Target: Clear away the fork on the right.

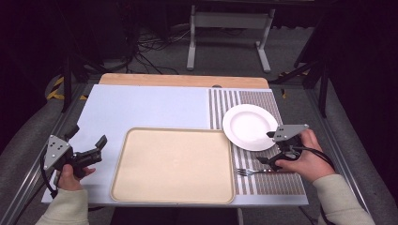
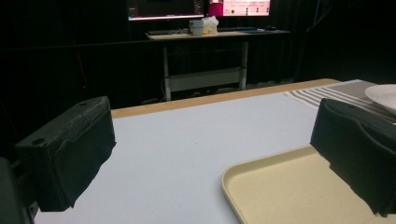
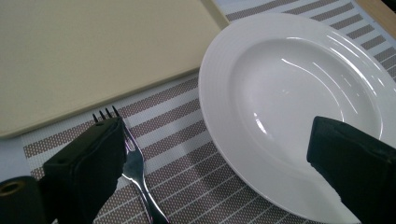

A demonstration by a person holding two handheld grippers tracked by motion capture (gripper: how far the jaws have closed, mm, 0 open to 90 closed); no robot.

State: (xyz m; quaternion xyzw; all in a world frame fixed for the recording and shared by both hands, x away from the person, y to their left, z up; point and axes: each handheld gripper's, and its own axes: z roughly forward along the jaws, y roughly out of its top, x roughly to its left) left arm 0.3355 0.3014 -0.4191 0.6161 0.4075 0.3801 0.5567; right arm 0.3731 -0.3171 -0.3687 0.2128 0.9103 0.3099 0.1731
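A beige tray (image 1: 173,164) lies empty at the table's front middle. To its right, on a striped placemat (image 1: 277,180), sit a white plate (image 1: 250,126) and a metal fork (image 1: 256,171). My right gripper (image 1: 267,147) stands open between plate and fork. In the right gripper view its jaws (image 3: 219,163) straddle the plate's rim (image 3: 289,93) and the fork (image 3: 135,163), whose tines poke out by the left jaw. My left gripper (image 1: 89,137) is open and holds nothing, left of the tray. In the left gripper view the tray's corner (image 2: 280,186) lies between the jaws (image 2: 215,158).
A pale blue mat (image 1: 141,108) covers the table left of the placemat. A wooden strip (image 1: 183,80) runs along the far edge. Beyond it stand a desk frame (image 1: 230,37) and floor cables. Metal rails border both table sides.
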